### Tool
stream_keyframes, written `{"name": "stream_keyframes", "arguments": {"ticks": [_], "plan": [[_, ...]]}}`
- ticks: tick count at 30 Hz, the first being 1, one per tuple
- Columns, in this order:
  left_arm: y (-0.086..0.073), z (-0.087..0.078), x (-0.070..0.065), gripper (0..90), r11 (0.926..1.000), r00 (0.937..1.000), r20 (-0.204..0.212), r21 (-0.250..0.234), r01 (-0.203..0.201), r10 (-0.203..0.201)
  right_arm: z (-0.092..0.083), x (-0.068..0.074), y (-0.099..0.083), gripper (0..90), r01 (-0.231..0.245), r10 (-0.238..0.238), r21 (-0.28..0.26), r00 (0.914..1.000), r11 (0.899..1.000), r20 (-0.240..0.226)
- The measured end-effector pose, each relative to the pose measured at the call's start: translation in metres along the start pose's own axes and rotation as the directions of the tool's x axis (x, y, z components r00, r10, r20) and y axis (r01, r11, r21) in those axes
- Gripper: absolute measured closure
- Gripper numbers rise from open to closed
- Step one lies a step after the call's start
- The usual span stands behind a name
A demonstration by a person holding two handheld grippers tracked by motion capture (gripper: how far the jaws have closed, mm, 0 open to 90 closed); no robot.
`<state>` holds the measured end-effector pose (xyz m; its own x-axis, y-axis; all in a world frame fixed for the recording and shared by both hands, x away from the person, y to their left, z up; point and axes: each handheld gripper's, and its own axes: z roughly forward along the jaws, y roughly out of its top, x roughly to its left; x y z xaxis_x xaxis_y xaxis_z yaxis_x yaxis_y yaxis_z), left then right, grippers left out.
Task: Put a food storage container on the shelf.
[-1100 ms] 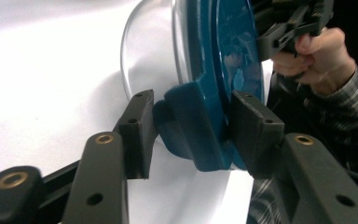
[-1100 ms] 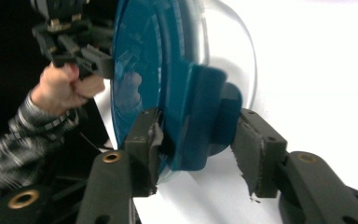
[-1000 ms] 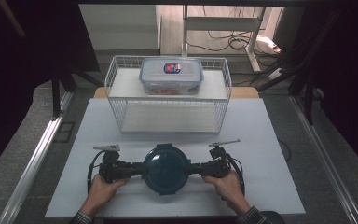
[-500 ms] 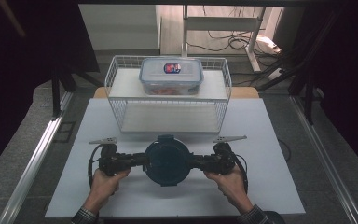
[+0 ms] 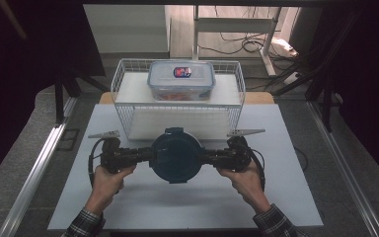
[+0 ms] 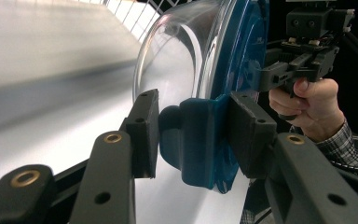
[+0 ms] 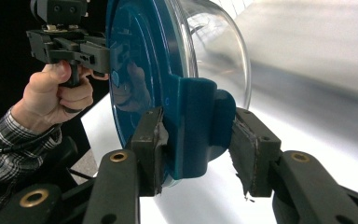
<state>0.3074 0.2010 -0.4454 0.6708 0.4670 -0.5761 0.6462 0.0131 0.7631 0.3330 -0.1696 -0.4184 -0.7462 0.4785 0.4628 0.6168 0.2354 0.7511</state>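
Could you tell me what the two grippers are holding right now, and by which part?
Both hold the round blue-lidded container: left gripper and right gripper each clamp a side latch tab.

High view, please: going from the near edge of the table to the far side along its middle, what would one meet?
Blue-lidded round container held between the left gripper and the right gripper → white wire basket → clear lidded box in it.

You hold a round clear bowl with a dark blue lid, level above the table just before the wire basket, each of its 2 side clasps clamped between jaws.
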Motion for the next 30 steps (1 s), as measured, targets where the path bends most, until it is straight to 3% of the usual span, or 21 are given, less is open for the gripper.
{"name": "stream_keyframes", "arguments": {"ticks": [12, 30], "plan": [[0.057, -0.007, -0.014, 56.8, 0.9988, 0.9991, -0.016, -0.031, -0.039, 0.038, -0.017, 0.006, 0.054, 56.8, 0.038, -0.038, -0.039, 0.9992, 0.998, 0.008], [0.149, -0.021, -0.033, 56.9, 0.9918, 0.9949, -0.036, -0.083, -0.097, 0.095, -0.039, 0.012, 0.132, 56.8, 0.05, -0.051, -0.105, 0.9987, 0.993, -0.001]]}}
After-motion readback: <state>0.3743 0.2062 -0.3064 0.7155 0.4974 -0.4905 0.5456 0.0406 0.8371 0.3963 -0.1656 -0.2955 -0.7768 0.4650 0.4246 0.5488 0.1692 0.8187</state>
